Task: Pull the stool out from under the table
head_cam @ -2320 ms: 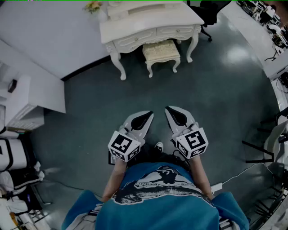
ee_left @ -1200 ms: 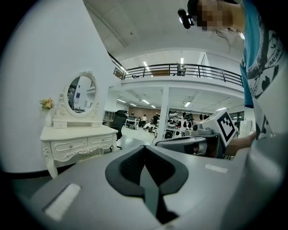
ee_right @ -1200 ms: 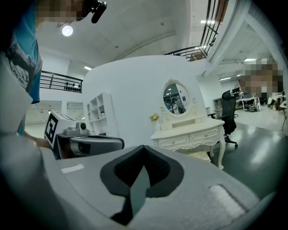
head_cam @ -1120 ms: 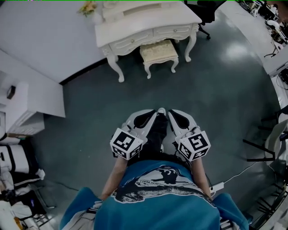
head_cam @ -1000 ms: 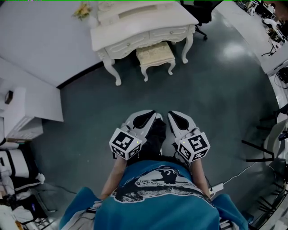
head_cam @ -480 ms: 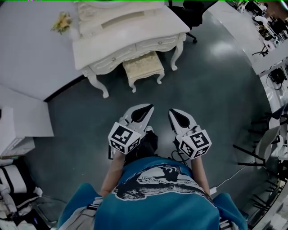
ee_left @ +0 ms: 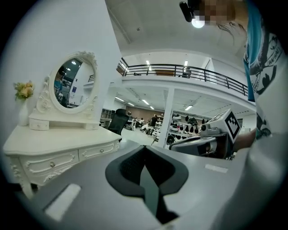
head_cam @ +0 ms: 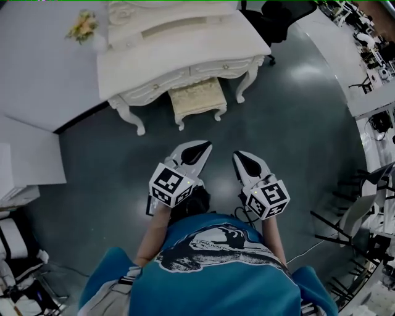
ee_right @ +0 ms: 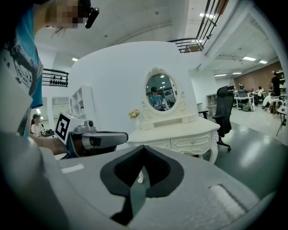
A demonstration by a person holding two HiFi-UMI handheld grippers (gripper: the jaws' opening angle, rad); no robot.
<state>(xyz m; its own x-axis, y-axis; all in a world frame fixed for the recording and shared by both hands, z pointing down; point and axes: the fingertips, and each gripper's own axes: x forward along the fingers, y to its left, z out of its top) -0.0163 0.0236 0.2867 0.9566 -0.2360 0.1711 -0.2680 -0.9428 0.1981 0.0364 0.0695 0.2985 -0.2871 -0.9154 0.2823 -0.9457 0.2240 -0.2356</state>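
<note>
stool (head_cam: 199, 97): back half hidden under the table (head_cam: 179, 52) top
table: rear legs hidden by its own top
flowers (head_cam: 82, 26): blurred, kind not clear
office chair (head_cam: 278, 17): cut off by upper edge

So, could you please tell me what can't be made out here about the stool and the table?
- Stool, head view: its rear part is hidden under the table.
- Stool, gripper views: largely blocked by the bodies of the left gripper and right gripper.
- Mirror, head view: cut off by the top edge.
</note>
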